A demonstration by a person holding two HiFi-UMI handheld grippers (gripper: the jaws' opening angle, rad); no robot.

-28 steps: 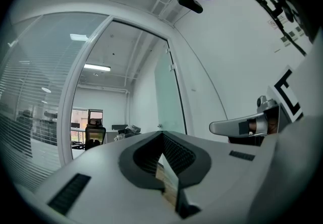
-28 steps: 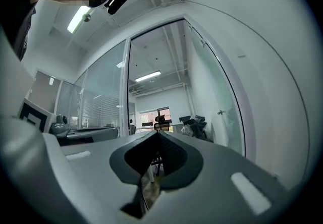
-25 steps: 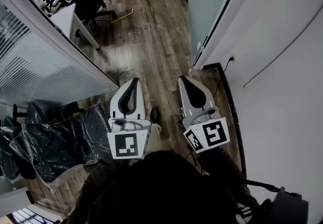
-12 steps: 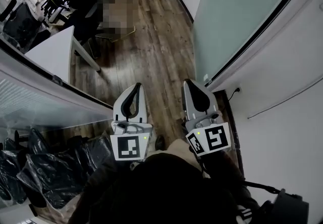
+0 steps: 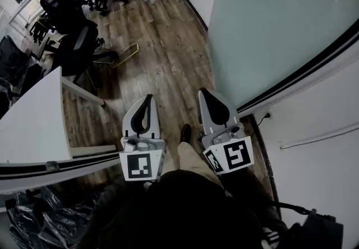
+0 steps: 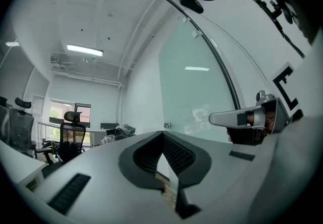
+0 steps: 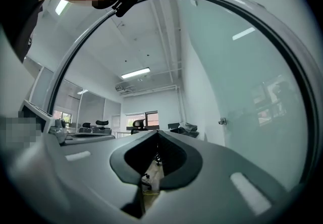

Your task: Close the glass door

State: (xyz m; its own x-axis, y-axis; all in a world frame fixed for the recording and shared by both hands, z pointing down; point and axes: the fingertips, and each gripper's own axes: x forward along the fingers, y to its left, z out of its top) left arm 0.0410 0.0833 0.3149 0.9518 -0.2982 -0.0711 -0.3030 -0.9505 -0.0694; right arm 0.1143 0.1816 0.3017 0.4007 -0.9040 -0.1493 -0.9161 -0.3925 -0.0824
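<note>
Standing open, frosted pale-green glass door [image 5: 263, 23], left gripper [image 5: 148, 97] and right gripper [image 5: 203, 91] clenched, empty.

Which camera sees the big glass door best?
The right gripper view: the glass door fills its right side, with its knob. The head view looks down on it; the left gripper view shows it smaller.

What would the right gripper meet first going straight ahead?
Nothing near: the right gripper points into open room, the glass door beside it on its right. Office chairs stand far ahead, though depth is unclear.
</note>
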